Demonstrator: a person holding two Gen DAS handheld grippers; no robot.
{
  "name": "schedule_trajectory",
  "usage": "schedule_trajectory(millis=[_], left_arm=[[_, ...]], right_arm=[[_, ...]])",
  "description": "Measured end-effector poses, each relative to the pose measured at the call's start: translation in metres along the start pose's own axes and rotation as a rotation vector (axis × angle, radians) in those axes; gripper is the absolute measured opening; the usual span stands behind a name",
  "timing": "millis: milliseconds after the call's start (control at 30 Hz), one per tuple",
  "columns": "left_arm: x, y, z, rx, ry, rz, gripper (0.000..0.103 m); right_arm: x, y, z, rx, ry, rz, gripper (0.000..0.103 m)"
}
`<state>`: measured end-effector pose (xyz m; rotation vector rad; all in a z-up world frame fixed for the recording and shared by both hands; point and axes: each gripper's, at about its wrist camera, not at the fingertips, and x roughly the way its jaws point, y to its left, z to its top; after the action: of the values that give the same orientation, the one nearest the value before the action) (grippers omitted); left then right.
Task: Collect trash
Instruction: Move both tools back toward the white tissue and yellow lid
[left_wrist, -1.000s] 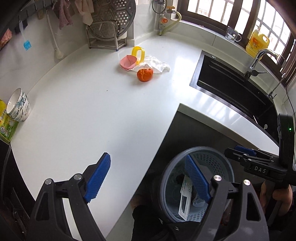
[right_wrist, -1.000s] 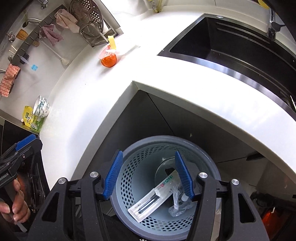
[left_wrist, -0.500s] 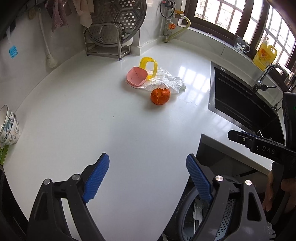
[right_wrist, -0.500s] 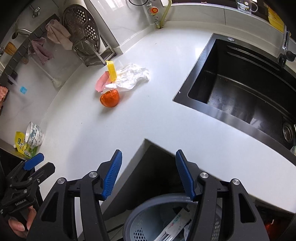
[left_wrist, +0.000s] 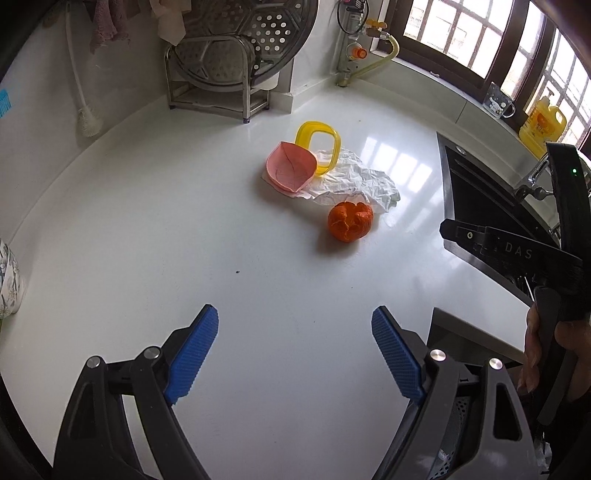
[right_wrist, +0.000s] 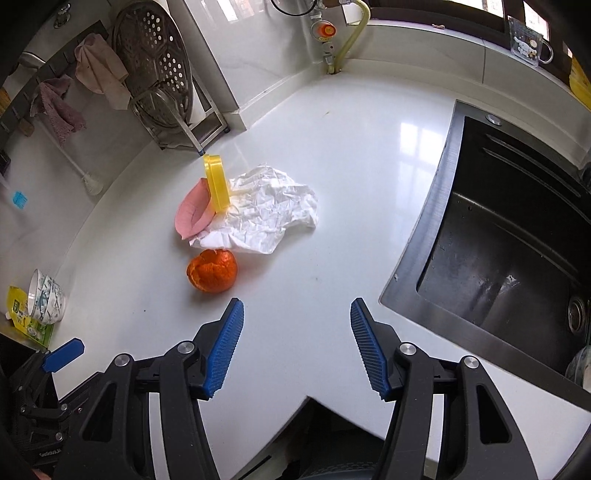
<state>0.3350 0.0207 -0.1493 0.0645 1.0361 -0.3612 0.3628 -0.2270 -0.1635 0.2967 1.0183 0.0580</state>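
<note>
Ahead of my right tool (right_wrist: 295, 347), open and empty: orange peel (right_wrist: 212, 270), probably light, soft; pinch its curled rim.

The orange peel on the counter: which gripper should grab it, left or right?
Probably the right gripper. It is open and empty, and the orange peel lies just beyond its fingertips. The left gripper, also open, sees the peel much farther ahead.
</note>
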Motion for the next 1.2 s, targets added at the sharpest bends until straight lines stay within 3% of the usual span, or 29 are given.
schedule_trajectory(millis=[767, 967, 1067, 1133, 1200], left_arm=[[0.037, 0.012, 0.022, -0.071, -0.001, 0.018, 0.083], [0.045, 0.011, 0.024, -0.076, 0.002, 0.016, 0.083], [0.05, 0.01, 0.026, -0.08, 0.008, 0.013, 0.083], [0.054, 0.01, 0.026, -0.083, 0.014, 0.009, 0.083], [0.058, 0.01, 0.028, -0.088, 0.019, 0.006, 0.083]], right_arm=[[0.094, 0.018, 0.072, -0.128, 0.052, -0.06, 0.062], [0.119, 0.027, 0.075, -0.221, 0.096, -0.115, 0.063], [0.122, 0.033, 0.069, -0.277, 0.075, -0.131, 0.064], [0.121, 0.034, 0.065, -0.296, 0.057, -0.126, 0.062], [0.119, 0.034, 0.063, -0.314, 0.039, -0.113, 0.053]])
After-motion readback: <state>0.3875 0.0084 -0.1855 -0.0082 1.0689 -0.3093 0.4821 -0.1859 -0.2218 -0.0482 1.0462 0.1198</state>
